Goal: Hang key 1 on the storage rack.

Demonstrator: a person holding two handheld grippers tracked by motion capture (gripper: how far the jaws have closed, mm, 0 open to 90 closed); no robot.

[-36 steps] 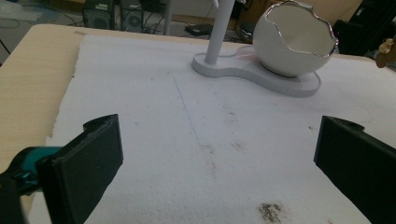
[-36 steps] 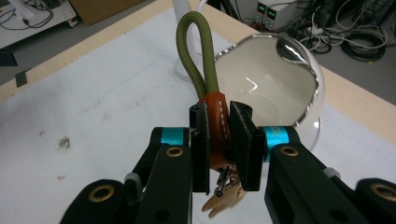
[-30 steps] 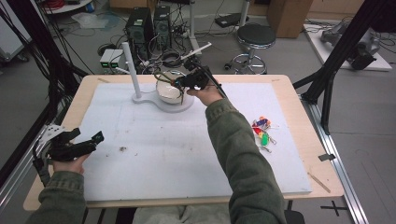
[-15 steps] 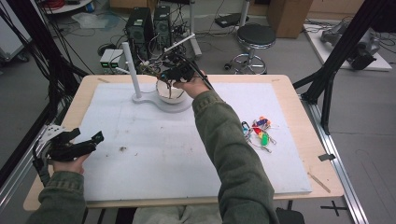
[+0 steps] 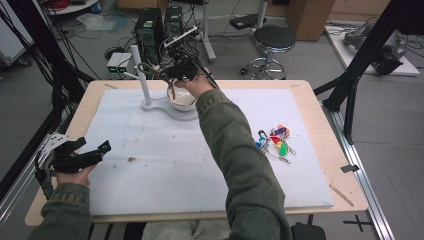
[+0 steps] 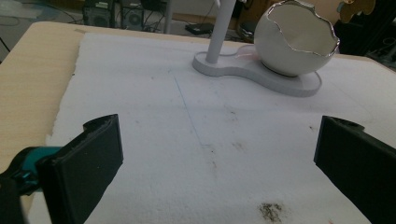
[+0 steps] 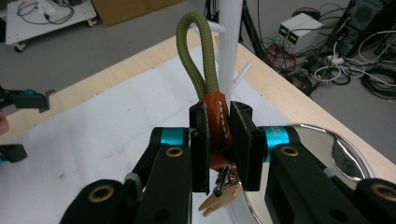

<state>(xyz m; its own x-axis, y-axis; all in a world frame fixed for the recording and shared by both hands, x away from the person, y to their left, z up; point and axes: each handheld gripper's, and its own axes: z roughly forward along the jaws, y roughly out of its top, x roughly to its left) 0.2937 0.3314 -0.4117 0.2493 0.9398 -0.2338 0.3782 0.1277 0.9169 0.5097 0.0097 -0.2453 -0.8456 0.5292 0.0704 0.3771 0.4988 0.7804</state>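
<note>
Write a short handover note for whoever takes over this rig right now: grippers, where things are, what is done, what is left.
Right gripper: shut on the orange leather tab of an olive-green rope-loop keychain, held close to the white peg stand and above the white eggshell-shaped bowl.
Left gripper: open, nothing between its jaws, over the white foam mat.
Pile of coloured keychains: on the mat.
Done: keychain picked up.
Left: probably hang the loop on a peg.

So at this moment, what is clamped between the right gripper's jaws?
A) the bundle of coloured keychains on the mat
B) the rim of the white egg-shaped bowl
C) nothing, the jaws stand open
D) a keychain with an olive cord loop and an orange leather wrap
D: in the right gripper view the right gripper is shut on the keychain, its olive loop sticking up beside the white post.
</note>
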